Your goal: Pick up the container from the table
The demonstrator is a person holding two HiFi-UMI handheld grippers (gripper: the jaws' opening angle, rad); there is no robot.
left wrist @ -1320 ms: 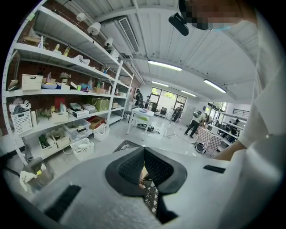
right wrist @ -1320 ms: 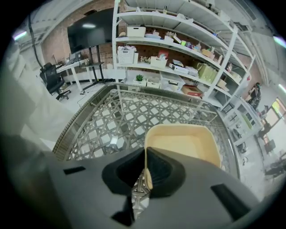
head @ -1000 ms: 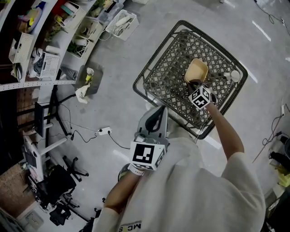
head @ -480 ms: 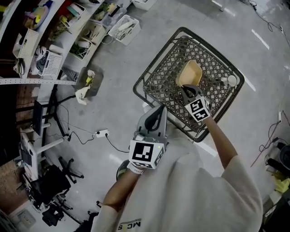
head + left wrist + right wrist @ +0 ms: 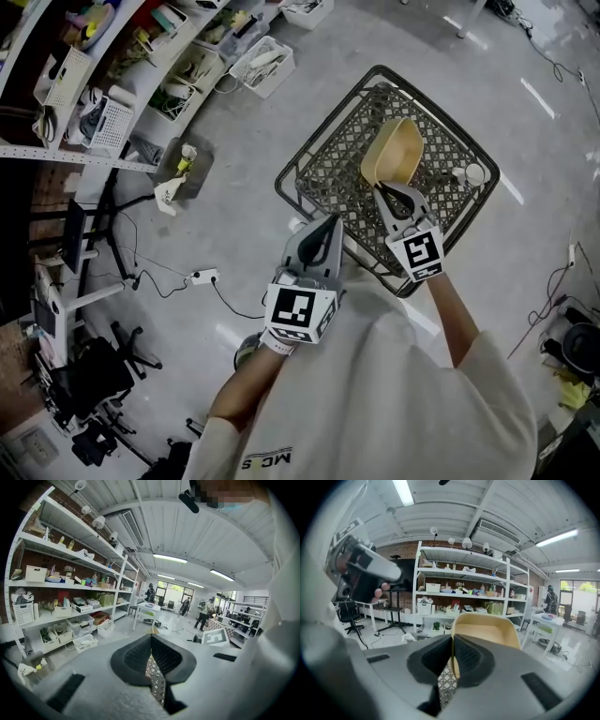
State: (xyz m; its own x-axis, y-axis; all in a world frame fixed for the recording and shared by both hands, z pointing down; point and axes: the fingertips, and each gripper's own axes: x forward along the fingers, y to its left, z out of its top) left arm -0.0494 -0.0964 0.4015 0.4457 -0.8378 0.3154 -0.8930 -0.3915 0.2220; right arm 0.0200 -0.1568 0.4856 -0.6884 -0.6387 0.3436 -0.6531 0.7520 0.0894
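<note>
The right gripper [image 5: 389,192] is clenched on the near rim of the container [image 5: 394,150], which juts out past the jaw tips, tilted, over the middle of the table [image 5: 292,176]. Whether it clears the top cannot be told. In the right gripper view the thin rim sits pinched between the ribbed black pads [image 5: 471,656]. The container is a smooth tan tub, rectangular with rounded corners and shallow sloping walls. The table is square with rounded corners, its top an open dark metal lattice inside a tubular rim. The left gripper [image 5: 323,239] hangs at the table's near corner, jaws pressed together on nothing.
</note>
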